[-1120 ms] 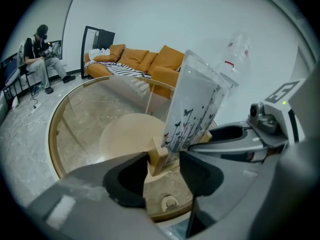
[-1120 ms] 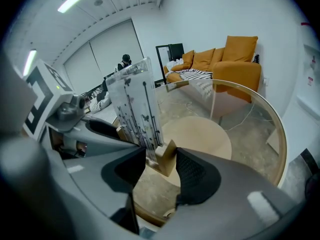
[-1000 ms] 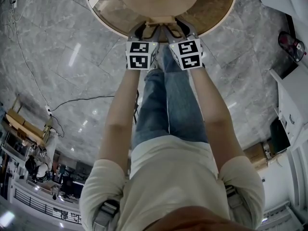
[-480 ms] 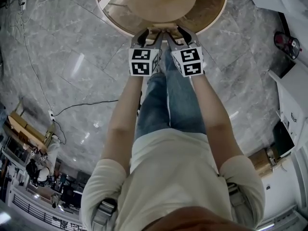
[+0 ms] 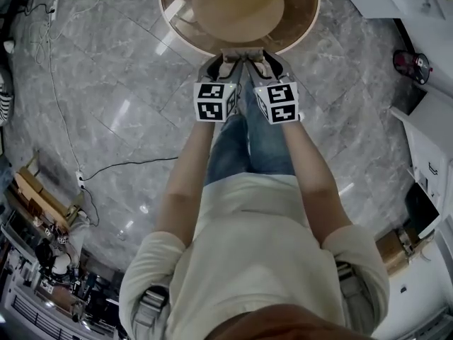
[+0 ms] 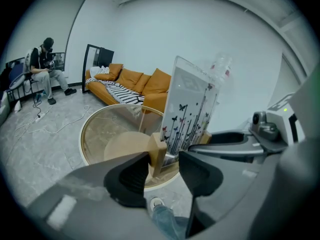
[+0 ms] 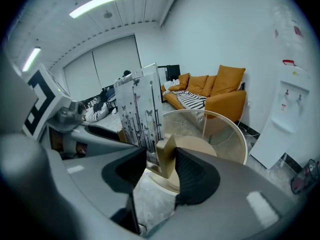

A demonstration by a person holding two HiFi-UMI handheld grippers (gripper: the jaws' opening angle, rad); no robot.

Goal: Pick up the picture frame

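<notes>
The picture frame point(image 6: 192, 109) is a clear upright panel printed with butterflies and stems, standing in a light wooden base. It hangs in the air above the round glass table point(image 5: 301, 20), held by both ends of that base. My left gripper point(image 6: 165, 166) is shut on one wooden end block point(image 6: 156, 154). My right gripper point(image 7: 160, 166) is shut on the other end block point(image 7: 166, 156). In the head view the two grippers point(image 5: 219, 66) point(image 5: 265, 64) sit side by side, with the wooden base point(image 5: 241, 52) between their tips, near the table's front rim.
An orange sofa point(image 6: 135, 81) with a striped blanket stands behind the table. A person sits at the far left point(image 6: 42, 64). A water dispenser point(image 7: 292, 109) and white furniture point(image 5: 432, 140) line the right side. Cables point(image 5: 49, 62) trail over the marble floor.
Both grippers have risen together with the frame. The table top now lies farther below and looks smaller in the head view.
</notes>
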